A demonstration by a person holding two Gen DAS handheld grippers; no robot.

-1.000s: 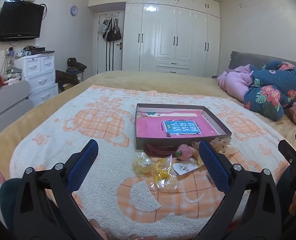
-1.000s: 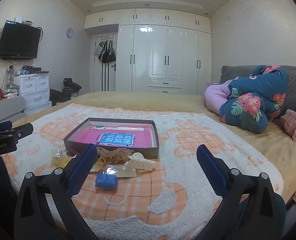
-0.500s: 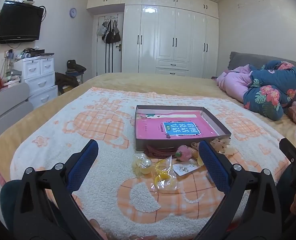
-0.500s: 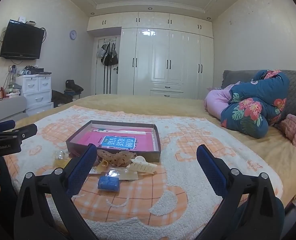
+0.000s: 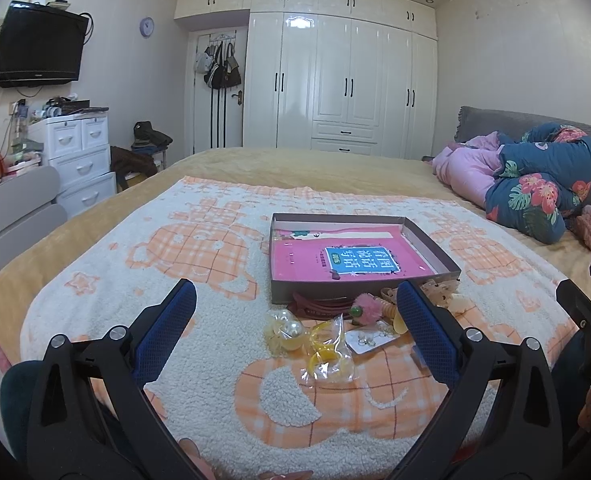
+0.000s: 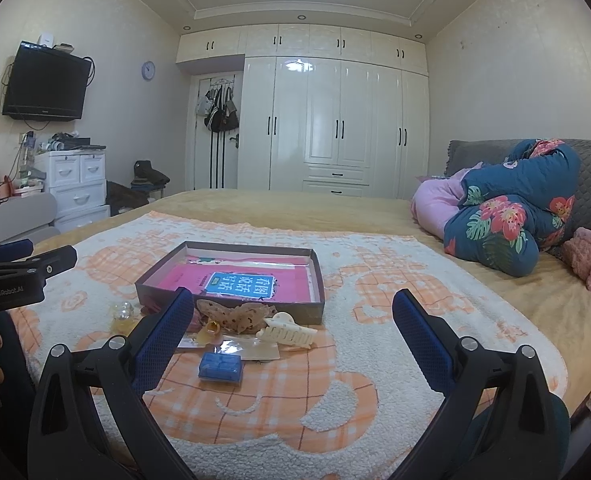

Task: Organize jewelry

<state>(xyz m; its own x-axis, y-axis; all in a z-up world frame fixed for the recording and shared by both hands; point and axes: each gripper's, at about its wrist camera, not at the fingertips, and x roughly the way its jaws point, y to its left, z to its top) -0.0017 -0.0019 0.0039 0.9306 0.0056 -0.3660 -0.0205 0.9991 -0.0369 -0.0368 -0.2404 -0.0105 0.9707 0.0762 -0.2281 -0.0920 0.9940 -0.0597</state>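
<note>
Both grippers held low over the near edge of a bed, fingers spread wide, nothing between them. Left gripper (image 5: 295,320) points at a white fleece blanket (image 5: 215,264) w/ orange check shapes, laid over a tan bedspread (image 5: 295,168). Right gripper (image 6: 293,320) sits to its right, same spread.

Straight ahead of the left gripper, past its fingertips: shallow open box (image 5: 359,256) w/ a pink book (image 5: 347,258) lying flat inside. Jewelry pile lies on the blanket betw. box and grippers, touching the box's near wall: clear bag w/ yellow pieces (image 5: 329,354), clear ball ornament (image 5: 285,330), pink fuzzy piece (image 5: 365,308), small card w/ earrings (image 5: 369,340).

From the right wrist cam, just ahead of its left finger: blue case (image 6: 220,365), cream claw clip (image 6: 287,334), beige spotted scrunchie (image 6: 235,314) against the box.

Room beyond: white wardrobe wall (image 6: 335,128) at far end, wall TV (image 5: 35,50) and white drawers (image 5: 77,160) far left, bags hung on door (image 5: 221,66), rolled floral quilt (image 6: 511,220) far right by a grey headboard (image 5: 483,124).
</note>
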